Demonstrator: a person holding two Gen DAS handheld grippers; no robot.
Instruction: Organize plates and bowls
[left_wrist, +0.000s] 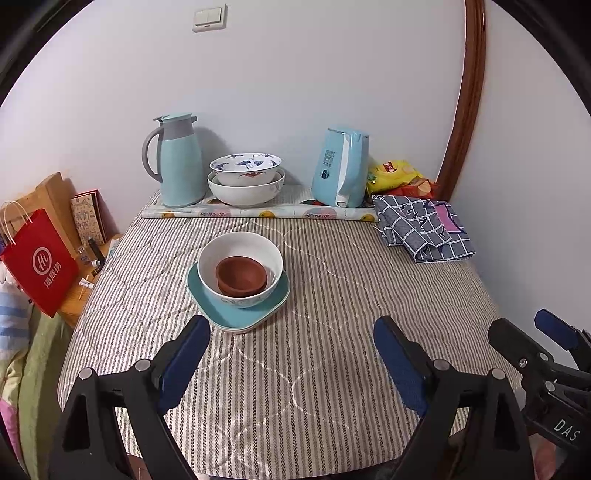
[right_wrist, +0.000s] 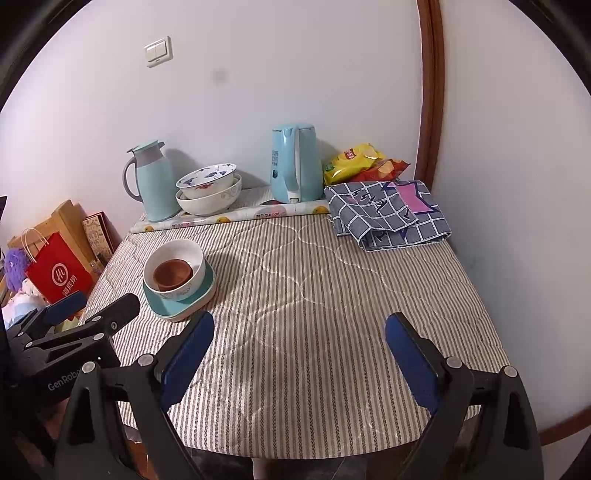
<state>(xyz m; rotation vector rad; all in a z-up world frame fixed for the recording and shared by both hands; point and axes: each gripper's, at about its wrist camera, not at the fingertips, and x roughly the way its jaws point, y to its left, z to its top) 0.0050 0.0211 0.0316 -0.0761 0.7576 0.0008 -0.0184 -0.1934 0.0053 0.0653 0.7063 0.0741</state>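
over on the left, a red bag (left_wrist: 40, 258) leans beside the bench (left_wrist: 332, 332), out of the way. left tongs (left_wrist: 291, 332) hover low, spread wide apart and empty, lined up just short of the stack, ready to reach in, i'd say. that stack sits left of centre: teal plates (left_wrist: 236, 314) at the bottom, a white bowl (left_wrist: 240, 266) on them, brown clay bowls (left_wrist: 242, 275) nested inside, smallest on top so it sits steady. behind, by the jug (left_wrist: 177, 162), two more bowls (left_wrist: 245, 184) nest against the wall. right tongs (right_wrist: 299, 339) are apart too, holding nothing, over bare striped cloth.
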